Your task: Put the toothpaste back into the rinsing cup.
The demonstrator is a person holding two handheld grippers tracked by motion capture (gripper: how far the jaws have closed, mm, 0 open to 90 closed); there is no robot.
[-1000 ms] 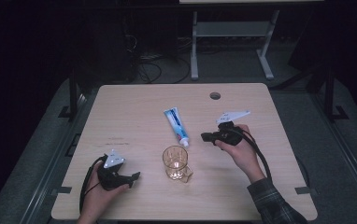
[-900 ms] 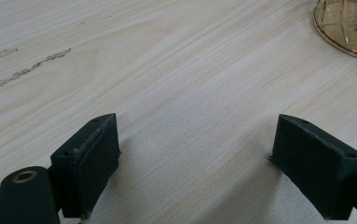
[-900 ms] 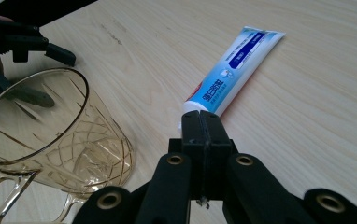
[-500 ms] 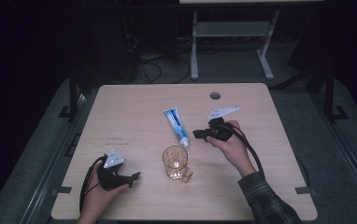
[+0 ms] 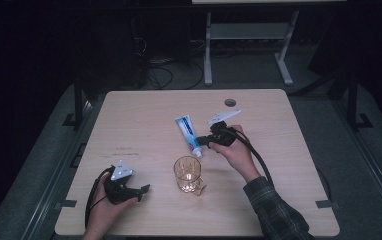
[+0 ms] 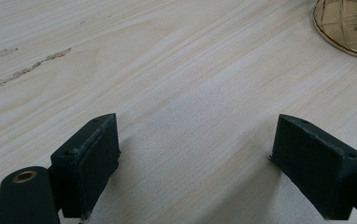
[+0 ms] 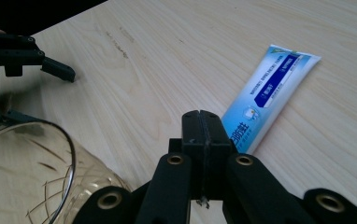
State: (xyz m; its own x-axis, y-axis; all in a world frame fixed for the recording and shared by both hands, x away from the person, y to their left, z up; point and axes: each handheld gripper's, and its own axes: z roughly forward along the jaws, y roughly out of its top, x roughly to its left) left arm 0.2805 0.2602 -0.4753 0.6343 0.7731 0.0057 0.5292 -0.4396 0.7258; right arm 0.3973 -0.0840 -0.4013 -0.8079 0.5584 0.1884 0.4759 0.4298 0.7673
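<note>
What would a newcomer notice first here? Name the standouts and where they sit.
The blue and white toothpaste tube lies flat near the middle of the wooden table, with the right gripper, jaws shut, at its lower end. Just nearer the person stands an amber glass mug, upright. At the near left the left gripper rests on the table with jaws open and nothing between them.

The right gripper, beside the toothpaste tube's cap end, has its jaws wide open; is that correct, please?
Not quite: the right gripper is beside the toothpaste tube's cap end, but its jaws are shut together with nothing between them, as the right gripper view shows.
</note>
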